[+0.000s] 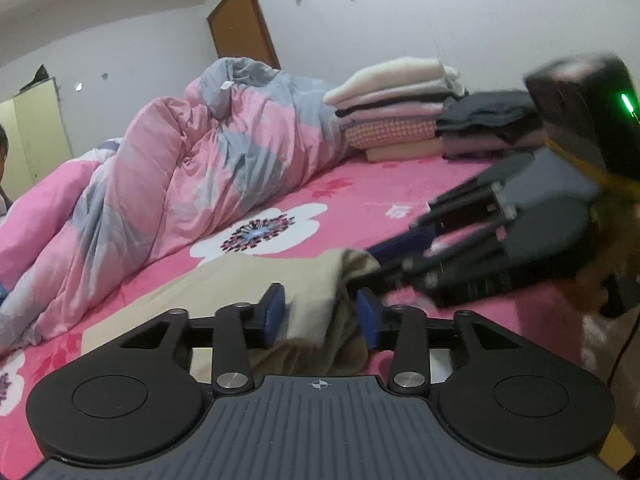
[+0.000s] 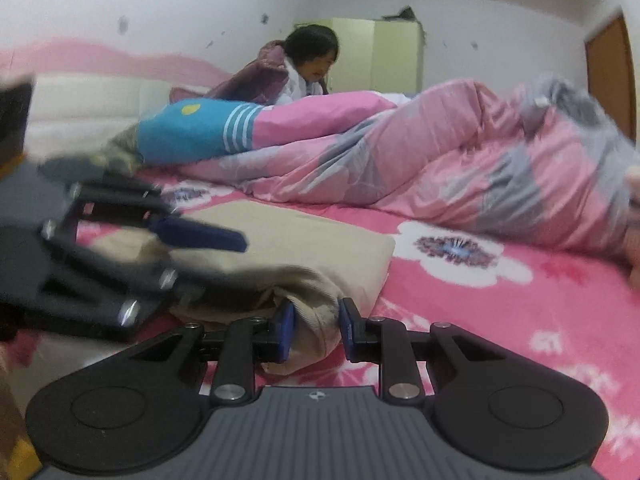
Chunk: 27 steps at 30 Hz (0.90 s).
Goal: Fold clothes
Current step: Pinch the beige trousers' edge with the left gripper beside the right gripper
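No brand, label or readable writing shows anywhere; the only mark is a small crosshair on each gripper's grey body.

The beige garment (image 1: 256,280) lies folded on the pink flowered bed (image 1: 360,188), in the lower middle of the left wrist view. Its long axis runs from the lower centre of that frame toward the left edge, and its bunched end points to the cameras. In the right wrist view the garment (image 2: 304,236) fills the centre left, with its thick folded edge toward the right of the frame.

The left gripper (image 1: 320,314) has the bunched cloth between its blue fingers (image 1: 274,312); the left pad touches the cloth, but I cannot tell if the right pad presses it. The right gripper (image 2: 316,328) also has a fold of the garment between its fingers (image 2: 286,330); a firm grip is not clear.

A pink and grey duvet (image 1: 192,168) lies crumpled behind the garment. Folded clothes (image 1: 400,108) are stacked in the upper right of the left view. A person (image 2: 312,60) sits at the top centre of the right view.
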Each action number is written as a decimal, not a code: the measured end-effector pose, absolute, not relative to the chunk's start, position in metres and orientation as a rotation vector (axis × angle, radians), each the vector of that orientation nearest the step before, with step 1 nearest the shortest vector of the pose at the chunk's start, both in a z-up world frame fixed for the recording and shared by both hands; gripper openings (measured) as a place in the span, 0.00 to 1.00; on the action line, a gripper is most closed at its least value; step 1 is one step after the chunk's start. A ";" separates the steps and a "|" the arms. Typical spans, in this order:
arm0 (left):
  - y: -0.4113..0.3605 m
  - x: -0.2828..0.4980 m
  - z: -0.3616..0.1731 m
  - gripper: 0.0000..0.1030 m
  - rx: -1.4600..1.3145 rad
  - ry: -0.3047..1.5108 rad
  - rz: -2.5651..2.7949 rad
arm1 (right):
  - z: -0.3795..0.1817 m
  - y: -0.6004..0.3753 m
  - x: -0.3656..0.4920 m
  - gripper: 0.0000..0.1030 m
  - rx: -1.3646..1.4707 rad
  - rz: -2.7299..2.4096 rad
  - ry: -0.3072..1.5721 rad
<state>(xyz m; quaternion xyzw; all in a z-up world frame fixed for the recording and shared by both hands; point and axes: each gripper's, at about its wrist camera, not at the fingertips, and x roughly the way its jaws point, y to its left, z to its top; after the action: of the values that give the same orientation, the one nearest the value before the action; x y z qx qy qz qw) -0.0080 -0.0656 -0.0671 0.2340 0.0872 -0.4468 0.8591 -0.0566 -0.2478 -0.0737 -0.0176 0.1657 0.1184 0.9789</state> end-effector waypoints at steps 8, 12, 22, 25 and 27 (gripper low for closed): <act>-0.071 -0.003 -0.069 0.42 0.517 0.191 -0.898 | -0.072 -0.262 -0.059 0.27 0.076 0.265 0.365; -0.064 0.003 -0.065 0.42 0.481 0.213 -0.892 | -0.072 -0.256 -0.074 0.28 0.020 0.242 0.364; -0.066 0.000 -0.070 0.42 0.508 0.212 -0.863 | -0.082 -0.203 -0.078 0.15 -0.242 0.169 0.367; -0.067 -0.002 -0.073 0.43 0.528 0.204 -0.859 | -0.083 -0.202 -0.075 0.04 -0.242 0.118 0.366; -0.070 -0.004 -0.077 0.47 0.548 0.195 -0.849 | -0.082 -0.207 -0.075 0.03 -0.200 0.116 0.368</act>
<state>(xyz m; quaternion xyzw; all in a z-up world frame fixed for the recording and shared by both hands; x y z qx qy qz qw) -0.0042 -0.0700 -0.0771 0.2622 0.0931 -0.4059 0.8705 -0.0751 -0.2070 -0.0822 -0.0993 0.1825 0.0576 0.9765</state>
